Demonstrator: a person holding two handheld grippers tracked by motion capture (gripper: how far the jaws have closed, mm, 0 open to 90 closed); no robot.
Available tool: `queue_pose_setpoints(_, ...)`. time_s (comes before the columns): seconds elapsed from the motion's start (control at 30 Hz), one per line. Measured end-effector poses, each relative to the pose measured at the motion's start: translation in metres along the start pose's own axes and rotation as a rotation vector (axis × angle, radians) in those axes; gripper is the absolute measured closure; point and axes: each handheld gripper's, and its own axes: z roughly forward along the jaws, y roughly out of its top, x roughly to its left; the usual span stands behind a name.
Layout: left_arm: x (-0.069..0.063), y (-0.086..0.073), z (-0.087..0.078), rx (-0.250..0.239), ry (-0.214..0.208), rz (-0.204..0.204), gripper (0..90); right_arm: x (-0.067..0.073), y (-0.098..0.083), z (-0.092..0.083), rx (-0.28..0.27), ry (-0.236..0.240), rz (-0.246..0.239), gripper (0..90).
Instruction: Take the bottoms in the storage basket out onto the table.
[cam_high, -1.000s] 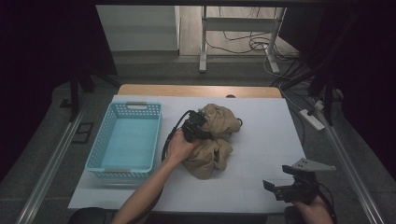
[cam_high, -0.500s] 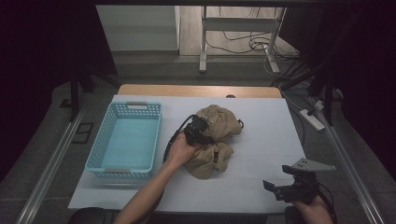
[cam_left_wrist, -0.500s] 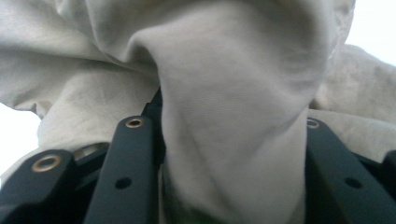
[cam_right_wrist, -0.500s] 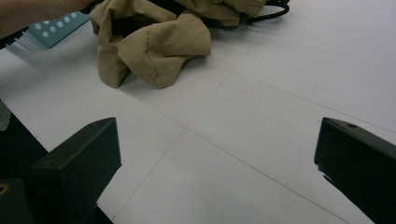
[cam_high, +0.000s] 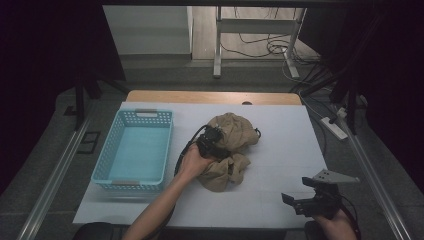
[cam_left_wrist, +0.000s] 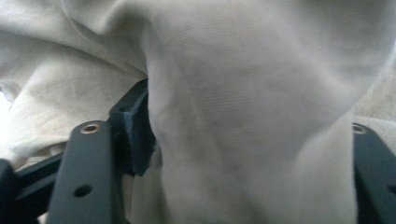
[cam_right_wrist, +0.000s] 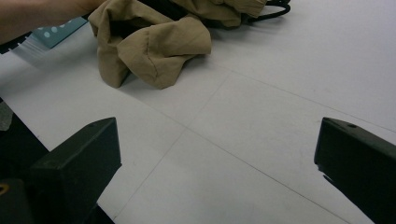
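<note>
Standing at the left of the white table (cam_high: 280, 125) in the high view, a light blue basket (cam_high: 134, 150) shows its bare floor, with its near rim close to the table's front edge. Just right of it, the person's left hand (cam_high: 192, 162) holds the left gripper (cam_high: 216, 141) against a crumpled tan garment (cam_high: 231, 152), which lies in a heap near the middle of the table, apart from the basket. The gripper's black cable loops around the left side of the heap. In the left gripper view, a thick fold of the cloth (cam_left_wrist: 252, 121) hangs between the two black jaws; the jaws have just been opening, and the left one stands clear of the fold with a gap beside it, so the cloth sits between them released rather than pinched. Farther right, at the table's near right corner, the right gripper (cam_high: 295, 202) rests in the right hand (cam_high: 335, 225), well apart from the garment. In the right gripper view its jaws stand wide apart over bare table (cam_right_wrist: 261, 154), grasping nothing, with the garment (cam_right_wrist: 149, 42) lying ahead of them.
</note>
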Motion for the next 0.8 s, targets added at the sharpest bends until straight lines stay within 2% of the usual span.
queue_pose_setpoints(0.13, 0.0006, -0.0008, -0.0015, -0.011, -0.028, 0.006, 27.5, -0.0001, 0.0, 0.0, 0.0, 0.0, 0.001, 0.3)
queue_pose_setpoints(0.33, -0.001, -0.0008, -0.0048, -0.011, -0.037, 0.0, 22.2, -0.0001, 0.0, 0.0001, 0.001, 0.001, 0.0, 0.3)
queue_pose_setpoints(0.8, -0.006, -0.0012, -0.0091, -0.037, -0.05, 0.023, 8.5, -0.0004, 0.0001, 0.0003, 0.002, 0.002, 0.005, 0.3)
